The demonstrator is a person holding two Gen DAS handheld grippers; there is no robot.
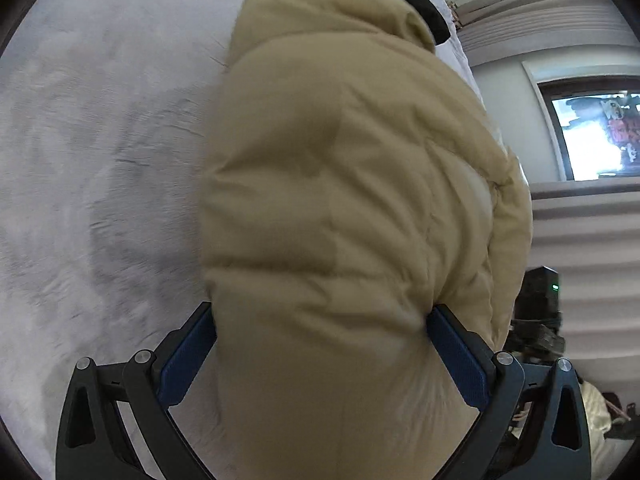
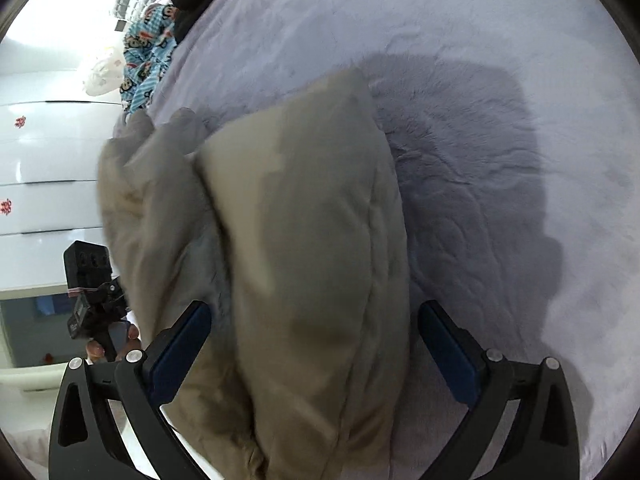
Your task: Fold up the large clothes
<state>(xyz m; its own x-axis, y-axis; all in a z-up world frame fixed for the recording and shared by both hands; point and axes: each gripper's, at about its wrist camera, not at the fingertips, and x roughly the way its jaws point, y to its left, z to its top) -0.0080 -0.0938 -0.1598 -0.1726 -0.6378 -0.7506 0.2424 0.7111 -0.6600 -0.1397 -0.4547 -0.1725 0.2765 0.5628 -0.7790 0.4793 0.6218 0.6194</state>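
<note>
Jacket (image 1: 340, 200) shows no readable label; blue cartoon-print cloth (image 2: 146, 62) beyond.

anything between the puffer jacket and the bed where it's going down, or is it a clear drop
Nothing visible stands in the way. The tan puffer jacket sits between the fingers of both the left gripper and the right gripper, and the grey bedspread beside it shows only its shadow.

Home bedroom: plush grey bedspread (image 2: 460, 80), white drawers (image 2: 48, 168), cartoon-print bedding (image 2: 146, 60).
</note>
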